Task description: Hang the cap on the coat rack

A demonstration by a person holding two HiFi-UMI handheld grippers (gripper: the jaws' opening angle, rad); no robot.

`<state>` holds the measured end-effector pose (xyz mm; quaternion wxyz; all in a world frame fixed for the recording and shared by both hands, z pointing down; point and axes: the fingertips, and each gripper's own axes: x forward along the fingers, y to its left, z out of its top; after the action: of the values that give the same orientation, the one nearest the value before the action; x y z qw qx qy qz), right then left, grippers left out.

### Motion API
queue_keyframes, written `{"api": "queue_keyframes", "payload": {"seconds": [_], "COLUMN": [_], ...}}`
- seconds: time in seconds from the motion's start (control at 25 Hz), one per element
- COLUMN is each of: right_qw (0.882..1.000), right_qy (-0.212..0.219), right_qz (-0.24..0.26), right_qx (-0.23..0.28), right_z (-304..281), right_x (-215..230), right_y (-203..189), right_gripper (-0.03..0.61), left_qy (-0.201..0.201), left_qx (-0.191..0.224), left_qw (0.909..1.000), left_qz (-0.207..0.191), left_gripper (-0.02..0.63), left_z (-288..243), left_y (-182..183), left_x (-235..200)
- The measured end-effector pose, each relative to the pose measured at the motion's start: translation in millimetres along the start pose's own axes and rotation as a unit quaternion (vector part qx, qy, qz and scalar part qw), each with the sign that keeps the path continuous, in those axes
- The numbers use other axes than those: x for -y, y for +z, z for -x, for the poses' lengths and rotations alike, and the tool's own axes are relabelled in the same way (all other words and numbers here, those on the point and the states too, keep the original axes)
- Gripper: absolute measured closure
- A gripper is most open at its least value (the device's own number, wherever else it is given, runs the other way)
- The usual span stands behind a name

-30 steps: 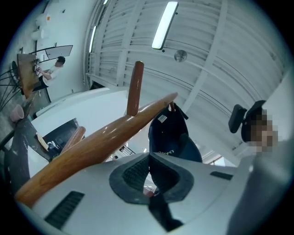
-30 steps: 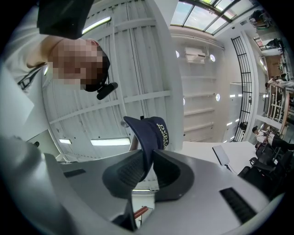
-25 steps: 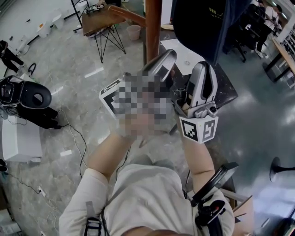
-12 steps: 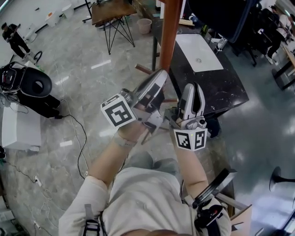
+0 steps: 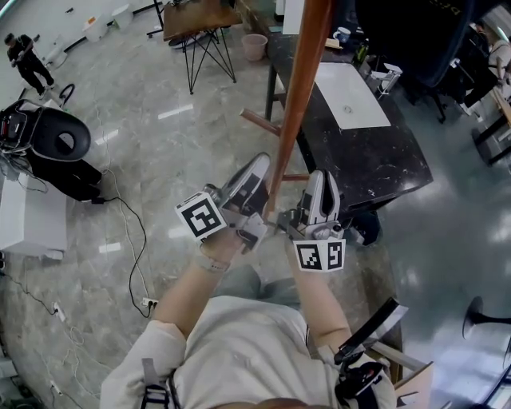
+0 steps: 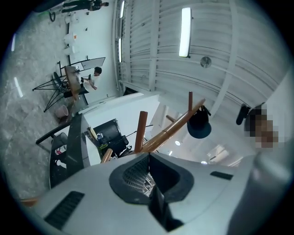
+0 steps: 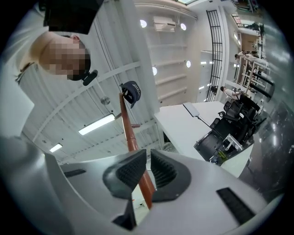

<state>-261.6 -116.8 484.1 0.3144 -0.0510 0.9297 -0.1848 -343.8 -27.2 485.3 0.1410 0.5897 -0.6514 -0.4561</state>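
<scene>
Around the person's feet the pale marbled floor (image 5: 152,136) is cluttered: a black chair (image 5: 60,148) and loose cables (image 5: 132,240) lie to the left, and farther off stand a small wooden stand on wire legs (image 5: 196,24) and a pink bucket (image 5: 254,45). A dark table (image 5: 375,164) with a white sheet (image 5: 351,94) on it stands just beside the reddish-brown coat rack (image 5: 299,88), whose pole rises between the two tools. The left tool (image 5: 257,164) has its pads pressed together on nothing. The right tool (image 5: 319,176) has its pads a slim gap apart, also empty, with the pole showing beyond the gap. The cap (image 6: 199,127) is dark blue, rounded, and hangs from a peg near the rack's top, well apart from both tools, under a white ribbed ceiling with strip lights.
</scene>
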Motion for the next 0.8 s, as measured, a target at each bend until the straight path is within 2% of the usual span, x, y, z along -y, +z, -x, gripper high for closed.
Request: {"api": "queue_keyframes", "payload": {"seconds": [0.08,0.24,0.36,0.52,0.68,0.8], "right_qw": [1.000,1.000,1.000,0.999,0.998,0.996], "right_qy": [0.001,-0.004,-0.016,-0.035,-0.060,-0.077], "right_qz": [-0.001,-0.003,-0.003,0.013,0.028,0.046], "right_qx": [-0.003,-0.005,-0.004,0.006,0.014,0.020], "right_z": [-2,-9,-10,-8,-9,-1], "right_x": [-6,-16,-15,-14,-23,-18], "right_y": [5,24,50,89,115,142], "right_gripper": [0.538,0.538,0.538,0.538,0.538,0.538], "left_qy": [-0.003,-0.011,-0.017,-0.034,-0.053,-0.058], "left_qx": [-0.004,-0.008,-0.023,-0.040,-0.064,-0.087], "left_qw": [0.9999,0.9999,0.9996,0.9982,0.9961,0.9931], "left_qz": [-0.012,0.010,0.003,0.028,0.030,0.053], "left_gripper": [0.606,0.606,0.606,0.606,0.606,0.606], "left_z": [-1,-9,-23,-43,-51,-64], "left_y": [5,8,5,-5,-2,-21], "left_x": [9,30,53,82,107,120]}}
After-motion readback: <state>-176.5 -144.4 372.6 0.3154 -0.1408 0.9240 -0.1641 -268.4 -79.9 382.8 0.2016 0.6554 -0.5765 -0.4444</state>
